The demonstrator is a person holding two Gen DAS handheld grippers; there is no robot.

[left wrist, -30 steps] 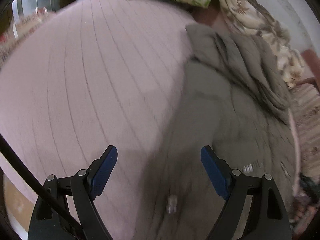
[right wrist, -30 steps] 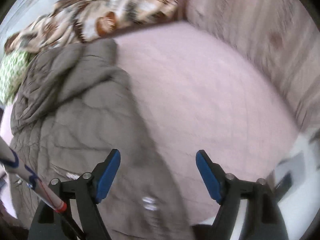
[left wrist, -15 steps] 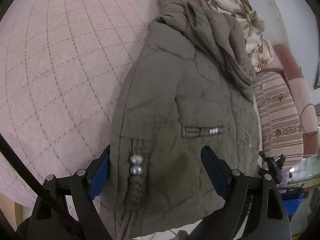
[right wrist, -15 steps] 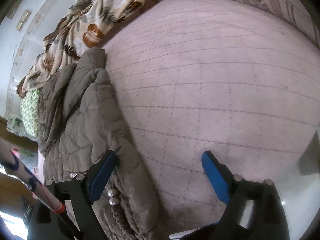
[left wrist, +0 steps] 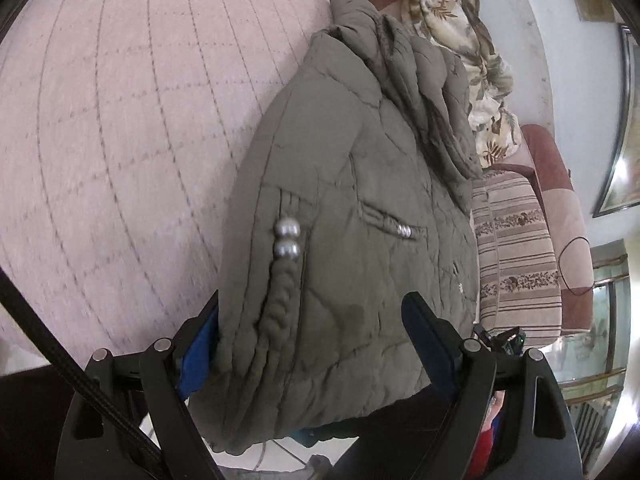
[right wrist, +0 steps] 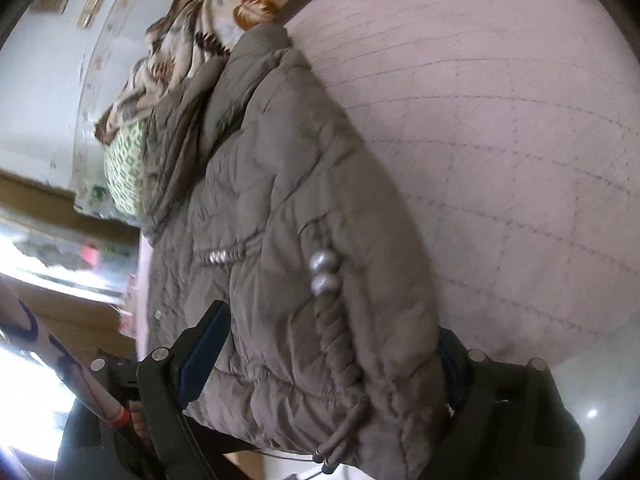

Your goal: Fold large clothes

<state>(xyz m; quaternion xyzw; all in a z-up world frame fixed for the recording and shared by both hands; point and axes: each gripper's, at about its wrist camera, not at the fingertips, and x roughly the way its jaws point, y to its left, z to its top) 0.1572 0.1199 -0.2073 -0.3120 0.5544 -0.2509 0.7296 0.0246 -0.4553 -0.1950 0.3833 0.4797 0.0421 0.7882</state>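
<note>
**Straddling the jacket's near hem with both claws**

Lying on the pink quilted bedspread [left wrist: 120,140], the olive padded jacket [left wrist: 352,208] runs lengthwise away from both grippers, its collar far off by the floral blanket [left wrist: 472,64] and its hem hanging over the bed's near edge. The left gripper [left wrist: 316,344] and right gripper [right wrist: 332,364] each have the hem between spread jaws, the pads not visibly pressing; neither looks nearer. The next pinch likely takes the hem corners.

Soft daylight, fisheye warp, slight blur
</note>
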